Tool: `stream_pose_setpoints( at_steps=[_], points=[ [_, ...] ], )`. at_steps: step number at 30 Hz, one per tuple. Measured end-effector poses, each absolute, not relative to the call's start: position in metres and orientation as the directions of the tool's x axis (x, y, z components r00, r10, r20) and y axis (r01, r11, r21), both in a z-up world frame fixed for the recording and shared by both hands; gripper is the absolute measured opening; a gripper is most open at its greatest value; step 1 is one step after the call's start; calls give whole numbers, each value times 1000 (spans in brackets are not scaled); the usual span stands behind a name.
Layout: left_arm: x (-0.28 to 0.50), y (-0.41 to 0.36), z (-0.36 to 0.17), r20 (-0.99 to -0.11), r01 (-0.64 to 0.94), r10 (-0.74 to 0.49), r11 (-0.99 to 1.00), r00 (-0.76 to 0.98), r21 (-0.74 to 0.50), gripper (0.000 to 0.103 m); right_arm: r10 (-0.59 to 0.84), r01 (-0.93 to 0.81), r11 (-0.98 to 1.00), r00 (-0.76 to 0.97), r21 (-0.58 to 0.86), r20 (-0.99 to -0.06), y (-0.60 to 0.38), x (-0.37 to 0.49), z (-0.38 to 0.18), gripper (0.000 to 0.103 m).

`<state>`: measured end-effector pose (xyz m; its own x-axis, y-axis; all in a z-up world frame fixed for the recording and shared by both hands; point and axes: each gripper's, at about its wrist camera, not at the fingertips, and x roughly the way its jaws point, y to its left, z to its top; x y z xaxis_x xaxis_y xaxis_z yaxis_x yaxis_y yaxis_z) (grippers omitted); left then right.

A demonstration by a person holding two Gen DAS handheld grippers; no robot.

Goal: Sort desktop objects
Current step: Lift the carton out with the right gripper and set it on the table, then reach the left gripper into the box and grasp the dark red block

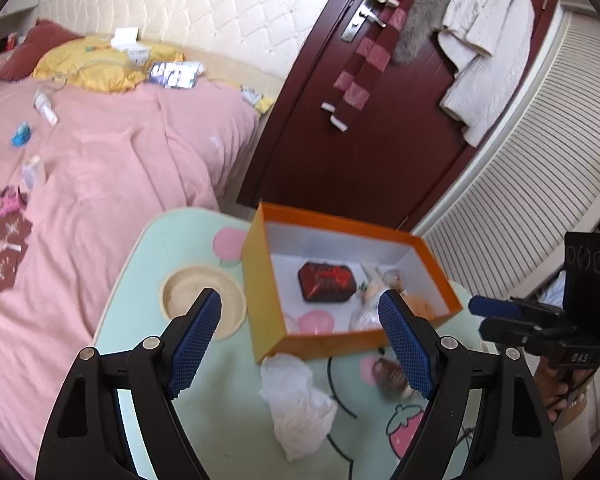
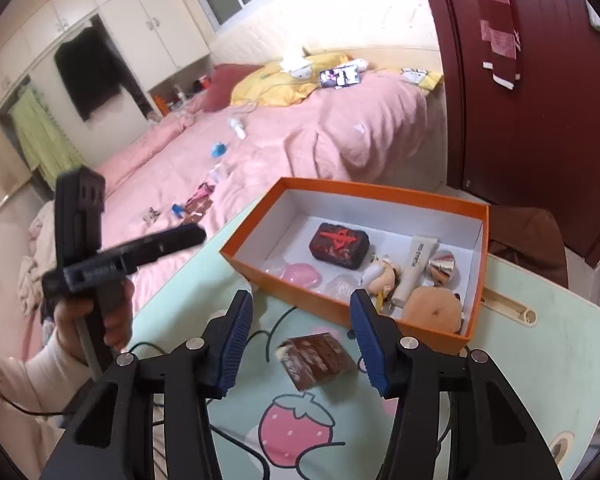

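An orange box [image 1: 265,312] [image 2: 283,188] stands on the mint-green table [image 1: 139,280] [image 2: 560,340]. It holds a dark red-marked pouch [image 1: 327,282] [image 2: 338,245], a pink item [image 2: 302,274], a cream tube [image 2: 414,270], small figures and a tan plush [image 2: 434,310]. A brown wrapped packet [image 1: 392,376] [image 2: 316,358] and a crumpled white bag [image 1: 295,396] lie on the table in front of the box. My left gripper [image 1: 300,344] is open and empty above the bag. My right gripper [image 2: 300,340] is open and empty above the packet.
A bed with a pink quilt [image 1: 99,168] [image 2: 300,140] and loose small items lies left of the table. A dark red door [image 1: 380,120] with hung scarves and clothes stands behind the box. A round recess [image 1: 201,304] is in the tabletop.
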<state>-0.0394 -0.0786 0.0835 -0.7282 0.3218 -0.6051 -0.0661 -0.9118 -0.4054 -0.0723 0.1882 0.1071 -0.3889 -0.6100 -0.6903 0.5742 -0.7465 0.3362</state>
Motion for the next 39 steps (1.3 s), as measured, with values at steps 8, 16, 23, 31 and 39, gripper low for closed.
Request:
stream_pose_setpoints(
  at_steps=[8, 16, 23, 31, 39],
  points=[
    [-61, -58, 72, -674, -98, 394, -896, -625, -433, 81, -586, 388, -800, -342, 458, -735, 205, -117, 81, 54],
    [-79, -58, 43, -738, -39, 408, -886, -537, -462, 81, -570, 364, -795, -173, 486, -803, 182, -109, 60, 52],
    [-76, -63, 60, -684, -58, 380, -894, -622, -444, 81, -541, 350, -823, -242, 447, -806, 196, -112, 66, 53],
    [-124, -77, 53, -693, -49, 401, -882, -599, -468, 81, -398, 76, -902, -533, 426, -747, 266, -104, 89, 67],
    [-90, -62, 48, -706, -52, 434, -869, -560, -492, 83, -519, 74, -842, -379, 534, -766, 255, -116, 44, 70]
  ],
)
